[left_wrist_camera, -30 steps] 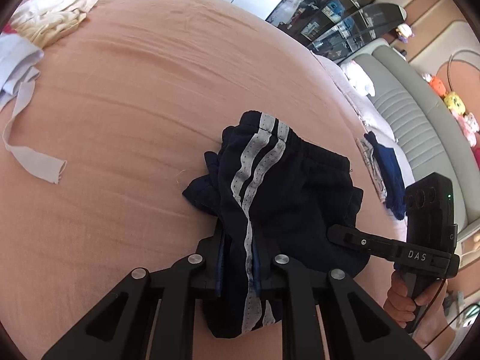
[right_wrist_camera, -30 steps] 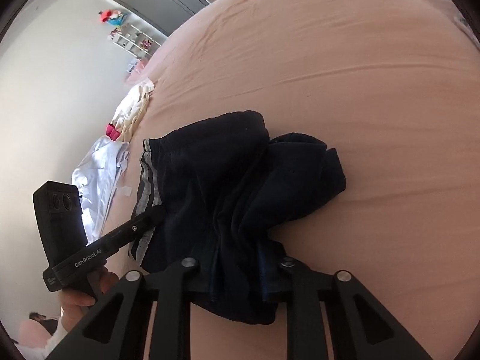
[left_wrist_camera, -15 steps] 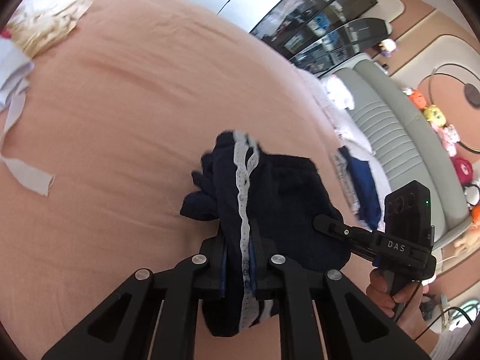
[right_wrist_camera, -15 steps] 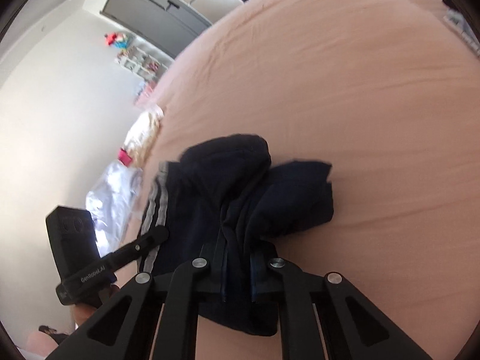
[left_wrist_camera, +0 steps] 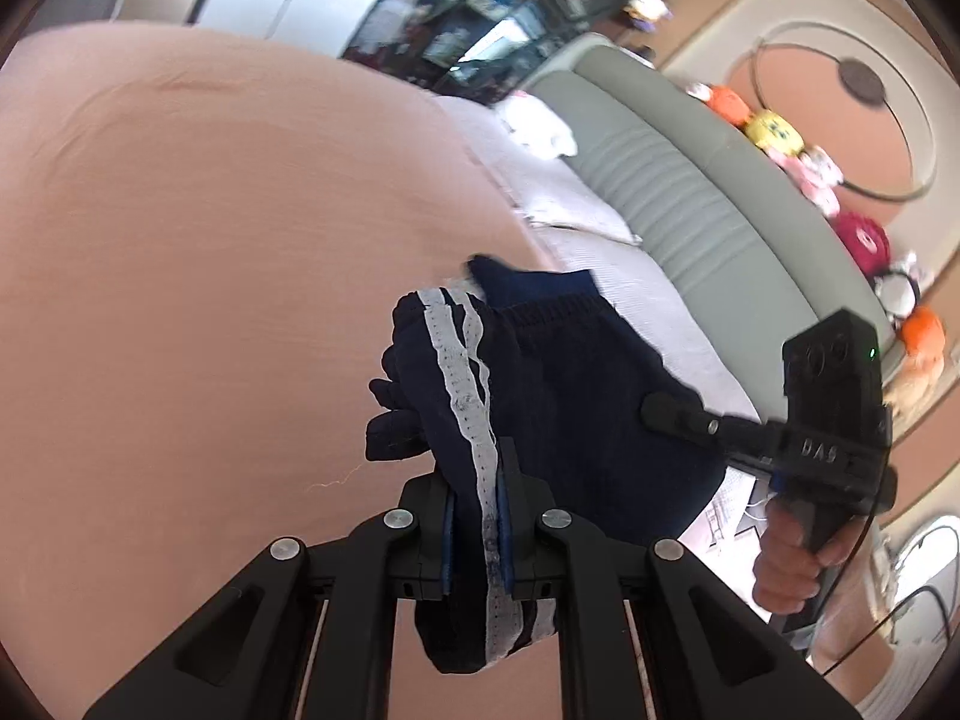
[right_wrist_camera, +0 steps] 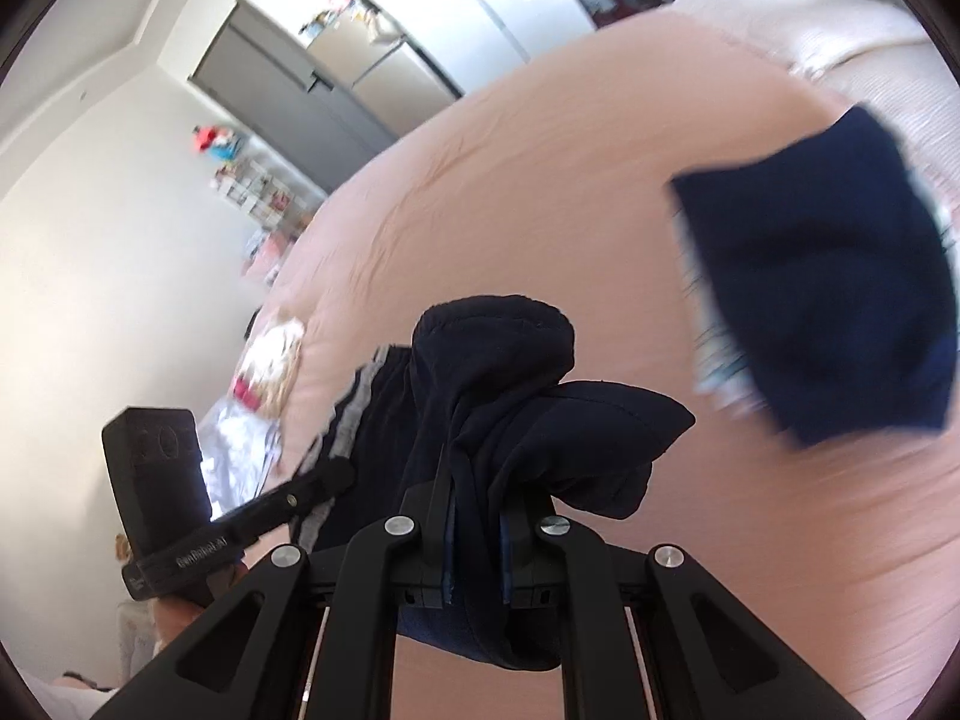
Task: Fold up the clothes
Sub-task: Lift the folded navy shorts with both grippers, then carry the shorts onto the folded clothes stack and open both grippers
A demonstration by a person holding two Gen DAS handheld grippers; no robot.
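- The peach bedsheet [left_wrist_camera: 180, 300] fills most of both views.
- A folded navy garment [right_wrist_camera: 828, 300] lies at the right of the right wrist view.
- The navy shorts [left_wrist_camera: 570, 396] with white stripes hang bunched at lower centre.
- The left gripper [left_wrist_camera: 477, 531] clamps their striped edge.
- The right gripper [right_wrist_camera: 477, 531] is clenched on their plain fabric.

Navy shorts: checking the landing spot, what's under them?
Under the navy shorts, pinched by both claws, lies peach bedsheet. The patch directly beneath is covered.
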